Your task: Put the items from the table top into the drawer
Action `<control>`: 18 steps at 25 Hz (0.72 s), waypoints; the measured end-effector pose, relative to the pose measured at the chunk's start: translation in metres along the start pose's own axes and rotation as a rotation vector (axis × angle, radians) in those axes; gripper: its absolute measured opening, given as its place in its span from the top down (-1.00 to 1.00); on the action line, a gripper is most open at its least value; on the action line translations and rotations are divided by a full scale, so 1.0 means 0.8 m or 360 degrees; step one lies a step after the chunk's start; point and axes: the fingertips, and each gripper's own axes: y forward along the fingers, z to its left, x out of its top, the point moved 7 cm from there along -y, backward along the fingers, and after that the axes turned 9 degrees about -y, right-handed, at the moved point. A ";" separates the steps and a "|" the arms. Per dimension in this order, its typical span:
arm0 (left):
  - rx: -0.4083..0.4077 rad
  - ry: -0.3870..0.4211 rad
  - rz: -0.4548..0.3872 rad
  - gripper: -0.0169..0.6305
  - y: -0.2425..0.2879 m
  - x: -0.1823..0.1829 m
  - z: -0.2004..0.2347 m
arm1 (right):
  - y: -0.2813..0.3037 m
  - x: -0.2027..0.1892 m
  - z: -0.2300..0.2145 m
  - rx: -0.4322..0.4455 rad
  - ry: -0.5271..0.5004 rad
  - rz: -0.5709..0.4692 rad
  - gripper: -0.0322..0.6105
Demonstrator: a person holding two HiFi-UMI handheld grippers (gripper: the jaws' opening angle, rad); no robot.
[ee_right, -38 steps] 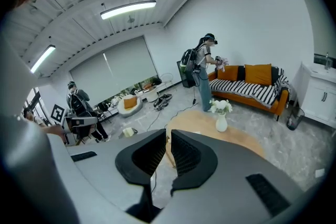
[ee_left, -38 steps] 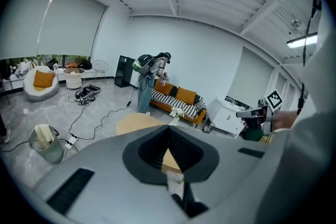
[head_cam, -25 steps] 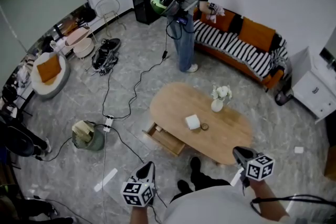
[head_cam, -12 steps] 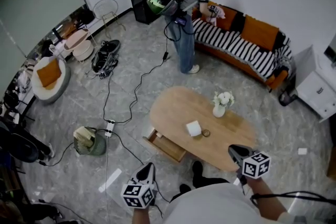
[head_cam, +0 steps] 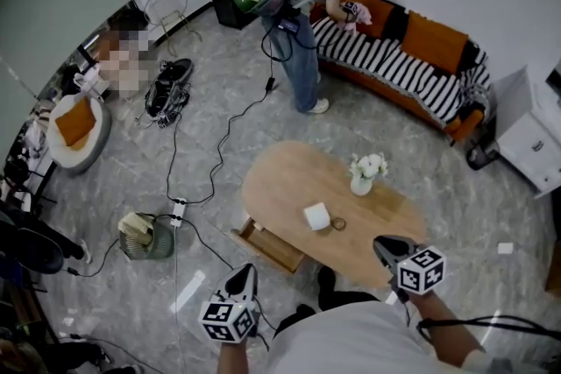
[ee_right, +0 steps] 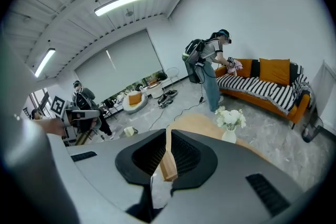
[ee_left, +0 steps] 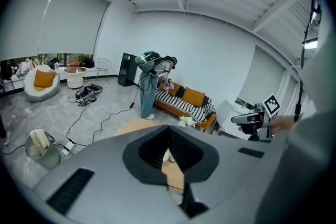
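**Both claws held short of the wooden surface, items not yet in the drawer**

A striped sofa (head_cam: 399,79) is seen far beyond both claws, and a person (head_cam: 294,22) is bent over its left end. The oval wooden surface (head_cam: 280,179) lies ahead of the claws and between them. Its near edge comes close to the right claw (head_cam: 380,243). An open drawer (head_cam: 267,246) juts from the surface's side, ahead of the left claw (head_cam: 245,273) and a little to its right.

The jaws of the left claw are brought nearly together, with only a thin slit left, and nothing is held. The same is seen on the right claw.

A white vase of flowers (head_cam: 362,178) stands on the surface beyond the right claw. A white block (head_cam: 316,215) lies ahead and to the left of that claw, and a small ring (head_cam: 338,224) is just beside it.
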 end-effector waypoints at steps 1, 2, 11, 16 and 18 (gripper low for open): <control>0.0005 0.0001 0.0009 0.94 0.008 0.002 -0.002 | 0.004 0.002 -0.006 0.0010 -0.0004 0.0009 0.75; 0.0009 0.0001 0.0019 0.94 0.015 0.005 -0.004 | 0.007 0.003 -0.012 0.0019 -0.0006 0.0016 0.75; 0.0022 0.0012 0.0120 0.94 0.067 0.009 -0.021 | 0.026 -0.005 -0.054 0.0068 0.0014 0.0093 0.75; 0.0038 0.0033 0.0210 0.94 0.091 0.003 0.000 | 0.048 -0.017 -0.046 0.0072 0.0045 0.0126 0.75; 0.0025 0.0032 0.0251 0.94 0.101 0.001 0.009 | 0.056 -0.023 -0.040 0.0064 0.0065 0.0145 0.75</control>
